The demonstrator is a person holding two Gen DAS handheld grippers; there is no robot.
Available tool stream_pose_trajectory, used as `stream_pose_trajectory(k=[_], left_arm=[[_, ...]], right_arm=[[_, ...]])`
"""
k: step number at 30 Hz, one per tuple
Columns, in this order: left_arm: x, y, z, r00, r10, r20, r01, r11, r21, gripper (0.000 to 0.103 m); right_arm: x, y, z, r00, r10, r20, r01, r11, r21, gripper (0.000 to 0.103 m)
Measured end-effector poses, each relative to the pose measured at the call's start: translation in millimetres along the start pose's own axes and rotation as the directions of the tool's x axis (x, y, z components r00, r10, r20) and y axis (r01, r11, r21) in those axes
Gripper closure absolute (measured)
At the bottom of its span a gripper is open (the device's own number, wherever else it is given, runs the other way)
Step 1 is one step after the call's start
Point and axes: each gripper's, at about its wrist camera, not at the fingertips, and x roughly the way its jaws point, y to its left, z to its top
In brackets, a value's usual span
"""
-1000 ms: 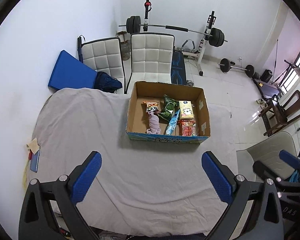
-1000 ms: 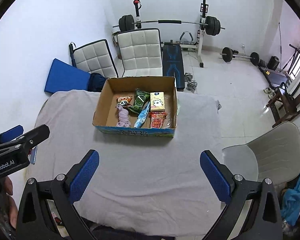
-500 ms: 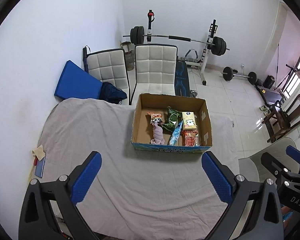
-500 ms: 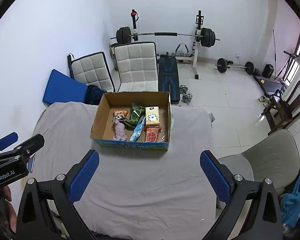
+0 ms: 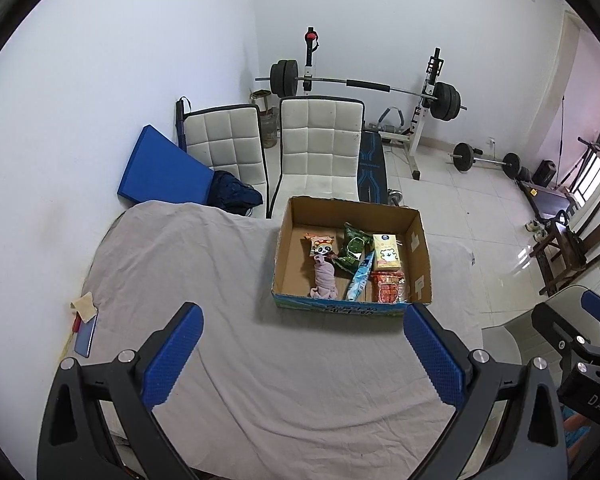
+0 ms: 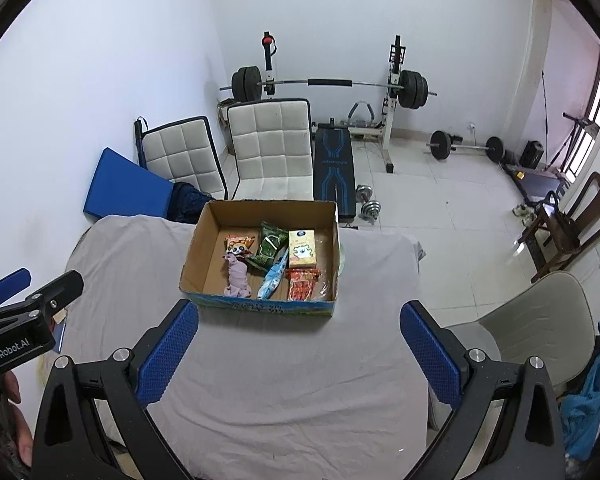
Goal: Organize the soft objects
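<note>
Box, one, cardboard, open top, on the cloth-covered counter, at 12 o'clock from both grippers. Contents, six soft items: one pink cloth at the box's 7 o'clock, one panda packet just above it, one green packet at centre, one light-blue packet below it, one yellow tissue pack at 2 o'clock, one red packet at 5 o'clock.

Left gripper: jaws wide apart, holding nothing, above bare cloth. Right gripper: jaws likewise spread and empty, short of the box's near wall.

Counter's 9 o'clock edge: one phone, one folded paper. Beyond the counter: two white chairs.
</note>
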Motion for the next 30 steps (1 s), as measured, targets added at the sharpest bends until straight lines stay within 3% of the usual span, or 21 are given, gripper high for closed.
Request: stream_pose_trajectory(k=[30], left_arm=[[8, 5, -10, 1.0, -0.013, -0.021, 0.014, 1.0, 0.023, 0.0]], right_arm=[[3, 2, -6, 1.0, -0.027, -0.007, 0.027, 1.0, 0.002, 0.0]])
